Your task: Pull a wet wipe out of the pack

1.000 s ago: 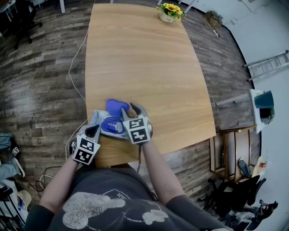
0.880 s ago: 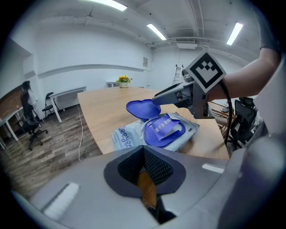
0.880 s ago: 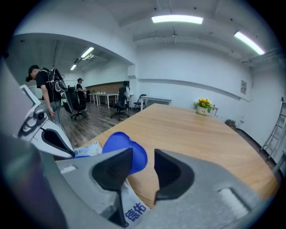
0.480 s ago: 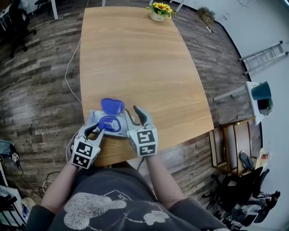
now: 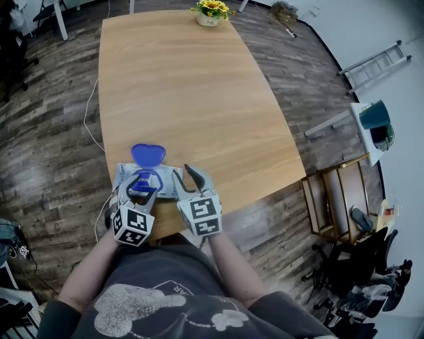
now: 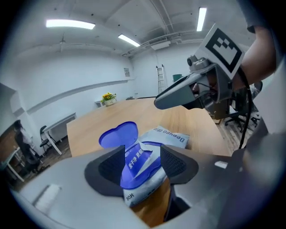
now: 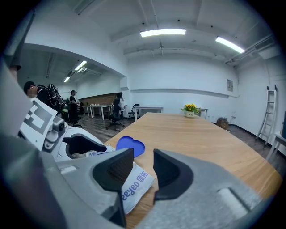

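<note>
A white wet-wipe pack (image 5: 162, 177) lies flat near the table's front edge, and its blue heart-shaped lid (image 5: 148, 154) is flipped open toward the far side. My left gripper (image 5: 140, 191) hovers over the pack's near end. Its jaws have just been opening and now stand wide, so the pack (image 6: 172, 136) and lid (image 6: 117, 134) show in the gap of the left gripper (image 6: 142, 154) without the pads pressing on them. My right gripper (image 5: 182, 172) hangs beside the pack's right end. In its own view the right gripper (image 7: 143, 165) has a narrow empty gap, with the pack (image 7: 134, 188) below and to the left.
The long wooden table (image 5: 199, 93) stretches away from me, with a small pot of yellow flowers (image 5: 211, 12) at its far end. A cable (image 5: 89, 112) runs over the floor on the left. A ladder (image 5: 374, 63) and chairs stand on the right. People and desks are far off in the right gripper view.
The left gripper's jaws went from shut at the pack to wide open. Both grippers drew back and up toward the table's front edge. The lid stayed open.
</note>
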